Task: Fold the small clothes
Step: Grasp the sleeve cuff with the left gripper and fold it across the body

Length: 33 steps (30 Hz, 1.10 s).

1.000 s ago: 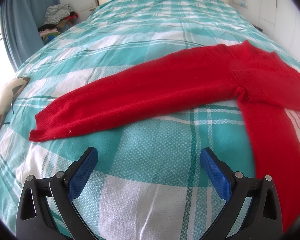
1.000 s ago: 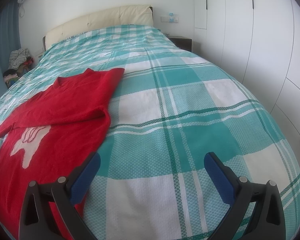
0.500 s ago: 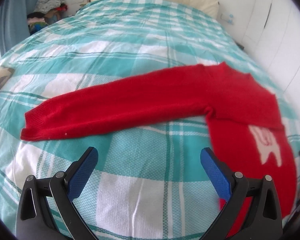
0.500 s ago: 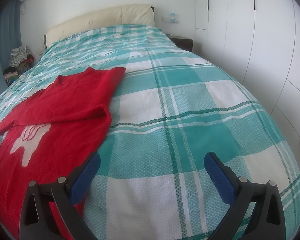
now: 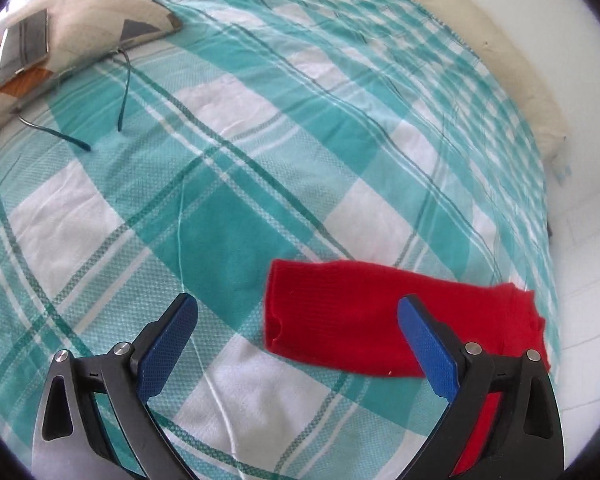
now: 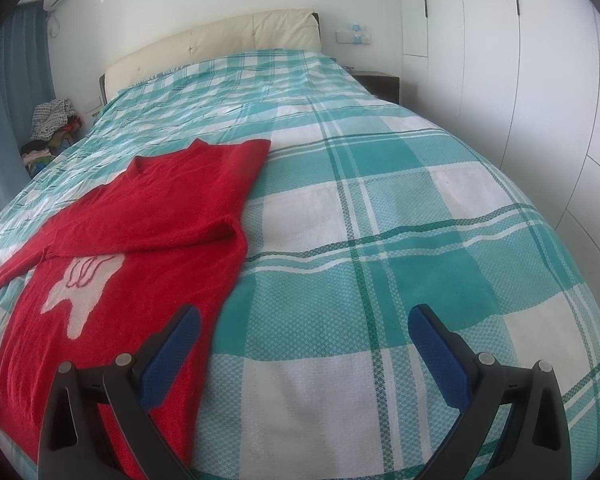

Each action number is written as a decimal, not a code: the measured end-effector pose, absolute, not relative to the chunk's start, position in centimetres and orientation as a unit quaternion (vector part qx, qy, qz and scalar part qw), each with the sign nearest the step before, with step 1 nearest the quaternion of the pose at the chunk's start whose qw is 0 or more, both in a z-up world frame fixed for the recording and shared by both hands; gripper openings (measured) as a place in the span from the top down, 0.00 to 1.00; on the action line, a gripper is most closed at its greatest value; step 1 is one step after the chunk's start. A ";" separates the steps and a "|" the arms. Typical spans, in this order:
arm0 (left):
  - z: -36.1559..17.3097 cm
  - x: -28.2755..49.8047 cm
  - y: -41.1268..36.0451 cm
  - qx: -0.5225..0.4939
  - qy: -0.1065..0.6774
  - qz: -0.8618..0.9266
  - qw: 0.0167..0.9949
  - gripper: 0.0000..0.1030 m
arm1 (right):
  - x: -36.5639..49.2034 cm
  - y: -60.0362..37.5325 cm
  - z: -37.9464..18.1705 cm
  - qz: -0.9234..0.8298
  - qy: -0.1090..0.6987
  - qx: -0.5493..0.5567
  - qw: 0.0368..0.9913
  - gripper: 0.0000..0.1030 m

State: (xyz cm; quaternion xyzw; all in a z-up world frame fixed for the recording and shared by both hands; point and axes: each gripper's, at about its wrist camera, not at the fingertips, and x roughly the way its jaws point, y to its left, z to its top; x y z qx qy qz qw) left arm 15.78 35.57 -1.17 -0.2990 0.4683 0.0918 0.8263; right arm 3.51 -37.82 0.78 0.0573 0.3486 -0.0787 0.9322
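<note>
Bedspread (image 6: 380, 200) bears red sweater (image 6: 140, 240), collar toward headboard (image 6: 220, 36).

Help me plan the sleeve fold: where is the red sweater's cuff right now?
In the left wrist view the cuff lies flat on the checked bedspread, low and right of centre, between the closing left gripper's fingertips but untouched.

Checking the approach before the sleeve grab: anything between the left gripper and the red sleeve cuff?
Nothing visible. The left gripper, jaws closing with nothing between them, hangs over bare bedspread; the sleeve cuff lies flat and uncovered just ahead.
</note>
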 end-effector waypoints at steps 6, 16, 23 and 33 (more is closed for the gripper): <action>-3.7 17.3 33.6 -0.270 0.516 0.084 0.808 0.47 | 3.4 -38.4 0.6 -0.088 0.353 0.067 0.929 0.01; 5.6 19.0 29.3 -0.234 0.446 0.045 0.863 0.95 | 3.1 -39.7 0.7 -0.102 0.355 0.102 0.924 0.01; 17.9 22.8 13.8 -0.130 0.384 -0.097 0.909 0.95 | 3.2 -38.9 1.1 -0.074 0.355 0.110 0.926 0.01; 17.1 24.3 -8.2 -0.049 0.397 -0.244 0.883 0.95 | 2.6 -39.2 1.7 -0.057 0.351 0.132 0.925 0.01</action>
